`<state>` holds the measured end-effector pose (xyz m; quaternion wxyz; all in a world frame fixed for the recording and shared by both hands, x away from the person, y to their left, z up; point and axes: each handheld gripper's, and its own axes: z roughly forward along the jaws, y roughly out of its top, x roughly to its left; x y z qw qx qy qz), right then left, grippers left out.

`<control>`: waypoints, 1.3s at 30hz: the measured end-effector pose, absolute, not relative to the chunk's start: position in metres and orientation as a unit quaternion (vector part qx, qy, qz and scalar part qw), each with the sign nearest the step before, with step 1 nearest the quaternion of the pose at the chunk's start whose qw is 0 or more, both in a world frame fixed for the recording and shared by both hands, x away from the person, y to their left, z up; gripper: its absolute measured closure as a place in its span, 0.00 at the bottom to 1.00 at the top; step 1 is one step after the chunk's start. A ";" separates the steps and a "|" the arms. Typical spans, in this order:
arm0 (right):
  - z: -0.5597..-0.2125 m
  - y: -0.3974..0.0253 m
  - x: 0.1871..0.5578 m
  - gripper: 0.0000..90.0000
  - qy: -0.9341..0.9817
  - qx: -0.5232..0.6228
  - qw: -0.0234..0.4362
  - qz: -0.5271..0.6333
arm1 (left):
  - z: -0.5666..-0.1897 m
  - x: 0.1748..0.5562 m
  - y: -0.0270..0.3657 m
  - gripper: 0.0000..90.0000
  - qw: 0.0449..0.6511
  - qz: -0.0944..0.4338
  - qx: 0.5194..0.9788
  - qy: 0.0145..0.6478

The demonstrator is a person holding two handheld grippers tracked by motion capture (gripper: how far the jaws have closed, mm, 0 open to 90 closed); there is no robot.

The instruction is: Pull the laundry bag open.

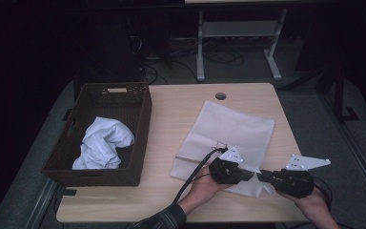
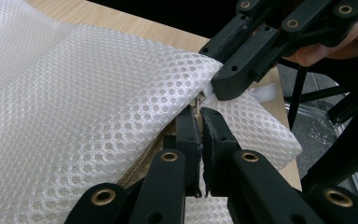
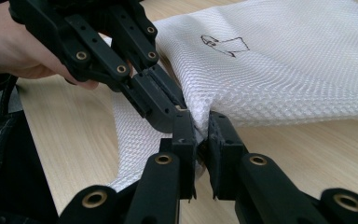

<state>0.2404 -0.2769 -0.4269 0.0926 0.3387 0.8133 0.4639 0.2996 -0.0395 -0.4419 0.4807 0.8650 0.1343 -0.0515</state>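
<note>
Opening the zip: both claws pinch the white mesh laundry bag (image 1: 228, 131) at its lower-right corner.

Your left claw (image 2: 199, 114) grips the metal zip pull (image 2: 198, 101), your right claw (image 3: 201, 122) clamps mesh beside it; next, judge a steady pull along the zipper, lower centre on the worktop (image 1: 171, 107).

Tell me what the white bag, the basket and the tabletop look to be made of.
Mesh bag: white synthetic netting, judging by its regular honeycomb holes; matte, soft, with a zipper along its edge.
Basket: dark brown woven material, wicker or plastic imitation; the weave shows, the fibre does not.
Table: pale wood or wood-look laminate, smooth with faint grain lines.
</note>
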 end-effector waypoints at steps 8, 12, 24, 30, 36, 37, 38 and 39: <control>-0.429 -0.276 0.241 0.89 0.816 0.334 0.086 0.463 | -0.441 0.299 -0.038 0.97 0.477 -0.056 0.867 0.136; -0.429 -0.276 0.241 0.91 0.819 0.331 0.088 0.461 | -0.440 0.299 -0.037 0.97 0.477 -0.055 0.867 0.137; -0.428 -0.274 0.240 0.92 0.821 0.334 0.092 0.454 | -0.439 0.297 -0.037 0.97 0.462 -0.040 0.874 0.142; -0.425 -0.280 0.239 0.92 0.817 0.336 0.100 0.457 | -0.437 0.301 -0.029 0.97 0.461 -0.036 0.875 0.145; -0.427 -0.279 0.238 0.92 0.822 0.328 0.099 0.455 | -0.439 0.302 -0.028 0.97 0.457 -0.041 0.877 0.142; -0.427 -0.279 0.238 0.92 0.822 0.328 0.100 0.454 | -0.438 0.302 -0.028 0.97 0.455 -0.041 0.878 0.143; -0.426 -0.279 0.238 0.92 0.822 0.328 0.101 0.453 | -0.438 0.302 -0.028 0.97 0.455 -0.045 0.877 0.145; -0.426 -0.279 0.238 0.92 0.822 0.329 0.100 0.454 | -0.438 0.303 -0.027 0.97 0.455 -0.047 0.877 0.146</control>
